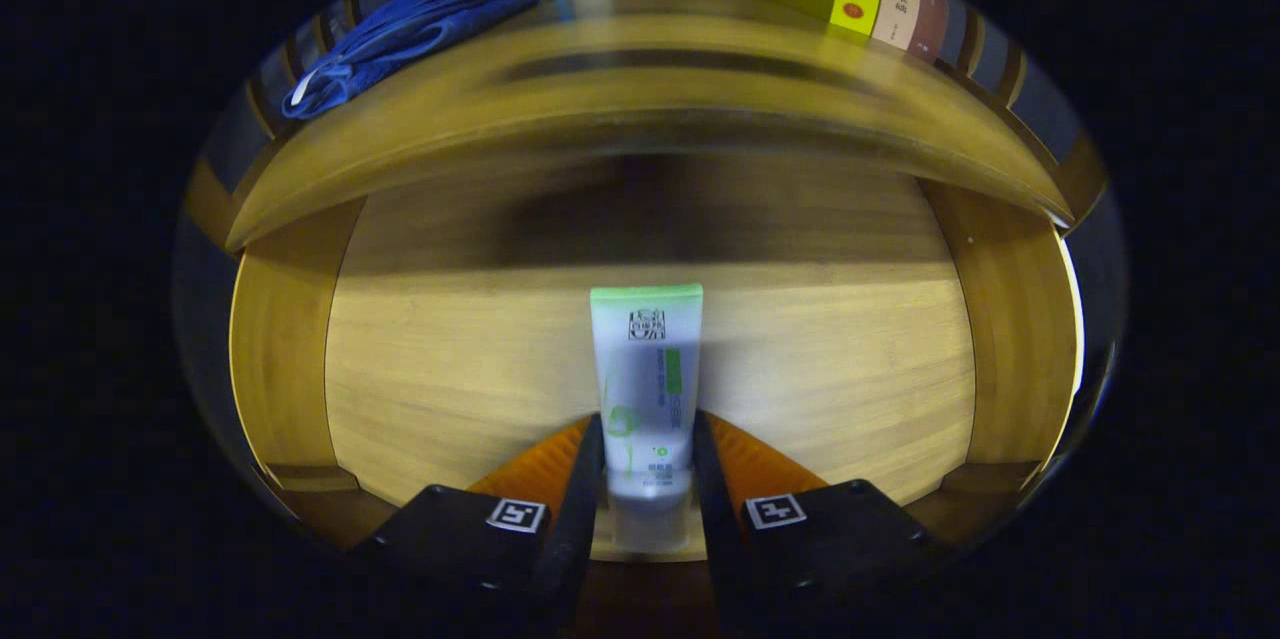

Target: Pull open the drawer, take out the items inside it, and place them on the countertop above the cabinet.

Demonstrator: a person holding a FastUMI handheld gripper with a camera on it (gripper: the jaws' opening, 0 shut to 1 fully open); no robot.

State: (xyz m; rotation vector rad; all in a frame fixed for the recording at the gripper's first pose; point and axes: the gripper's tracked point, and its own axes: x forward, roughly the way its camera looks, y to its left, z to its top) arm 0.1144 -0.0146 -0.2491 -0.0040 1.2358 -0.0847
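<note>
The gripper (648,479) has its jaws pinching the lower end of the tube (646,389), which stands upright between them over the open drawer (450,369). To do this well, I'd keep the grip firm, lift straight up past the drawer's front, then carry it to a bare spot on the counter (640,49), away from the blue cloth (420,19).

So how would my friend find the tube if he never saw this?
Find the open wooden drawer under the countertop. The tube lies on its floor, its cap end between the gripper jaws, which are shut on it. It is white with a green end, unlike the blue cloth, bottles and books up on the countertop.
</note>
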